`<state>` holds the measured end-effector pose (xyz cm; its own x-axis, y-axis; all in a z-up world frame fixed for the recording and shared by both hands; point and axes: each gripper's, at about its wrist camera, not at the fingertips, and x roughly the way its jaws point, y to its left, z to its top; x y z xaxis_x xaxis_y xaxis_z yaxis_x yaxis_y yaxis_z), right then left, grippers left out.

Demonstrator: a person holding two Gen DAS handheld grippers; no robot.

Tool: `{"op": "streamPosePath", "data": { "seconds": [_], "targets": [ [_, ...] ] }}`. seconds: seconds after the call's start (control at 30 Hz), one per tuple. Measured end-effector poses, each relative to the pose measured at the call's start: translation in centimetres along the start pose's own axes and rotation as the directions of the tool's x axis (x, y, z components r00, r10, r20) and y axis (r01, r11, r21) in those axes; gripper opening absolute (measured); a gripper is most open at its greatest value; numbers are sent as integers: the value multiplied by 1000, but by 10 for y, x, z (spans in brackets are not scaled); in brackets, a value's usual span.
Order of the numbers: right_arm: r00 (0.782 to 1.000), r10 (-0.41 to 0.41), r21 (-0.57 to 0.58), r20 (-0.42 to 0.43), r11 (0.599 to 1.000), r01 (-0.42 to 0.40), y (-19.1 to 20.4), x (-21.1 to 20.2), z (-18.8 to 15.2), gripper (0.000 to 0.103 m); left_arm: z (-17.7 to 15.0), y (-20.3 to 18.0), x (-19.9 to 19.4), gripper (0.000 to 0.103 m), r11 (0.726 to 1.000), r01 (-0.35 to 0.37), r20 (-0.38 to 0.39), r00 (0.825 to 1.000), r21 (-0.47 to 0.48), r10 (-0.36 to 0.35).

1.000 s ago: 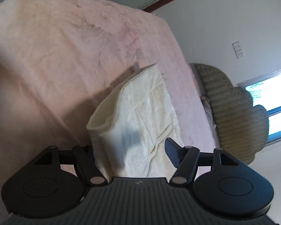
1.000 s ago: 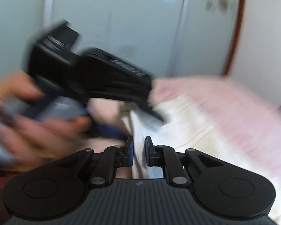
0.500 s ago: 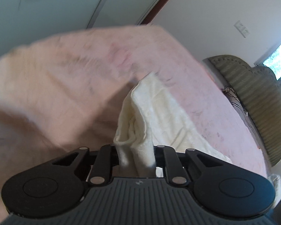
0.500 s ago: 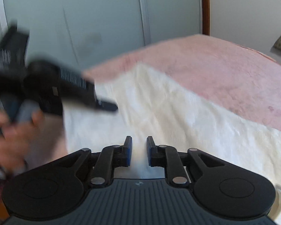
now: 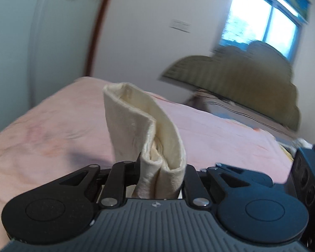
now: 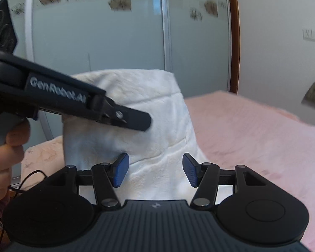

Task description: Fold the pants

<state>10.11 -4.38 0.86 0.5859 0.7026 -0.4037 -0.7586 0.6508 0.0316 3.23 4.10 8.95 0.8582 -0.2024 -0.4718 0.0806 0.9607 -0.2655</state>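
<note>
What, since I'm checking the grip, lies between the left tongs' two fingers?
A bunched fold of the cream pants, which the left tongs have just closed on, as the left wrist view shows.

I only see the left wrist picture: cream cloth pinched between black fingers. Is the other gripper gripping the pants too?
Observer: No. The right gripper is open, its jaws having just been opening. Its blue pads are spread wide and do not press on the pants.
Operator: How do the pants hang?
Observer: As a broad sheet raised above the pink bed, with the left gripper clamped near its upper left.
Operator: Who holds that gripper?
Observer: A hand grips its handle at the left edge of the right wrist picture.
</note>
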Motion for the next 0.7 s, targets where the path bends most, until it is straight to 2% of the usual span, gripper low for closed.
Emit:
{"op": "streamPosePath", "data": {
  "seconds": [0.13, 0.27, 0.47, 0.7],
  "targets": [
    [998, -42, 11, 35, 999, 42, -25, -48, -17, 56, -11, -54, 14, 15, 993, 89, -26, 996, 79, -87],
    [988, -140, 44, 73, 990, 137, -47, -89, -42, 57, -32, -103, 33, 17, 974, 167, -72, 985, 152, -157],
    [968, -248, 120, 48, 963, 241, -65, -143, -80, 57, -73, -159, 54, 18, 939, 229, -133, 971, 255, -201],
    [950, -312, 143, 4, 940, 308, -74, -183, -103, 57, -108, -204, 69, 19, 896, 298, -192, 950, 329, -245]
  ]
}}
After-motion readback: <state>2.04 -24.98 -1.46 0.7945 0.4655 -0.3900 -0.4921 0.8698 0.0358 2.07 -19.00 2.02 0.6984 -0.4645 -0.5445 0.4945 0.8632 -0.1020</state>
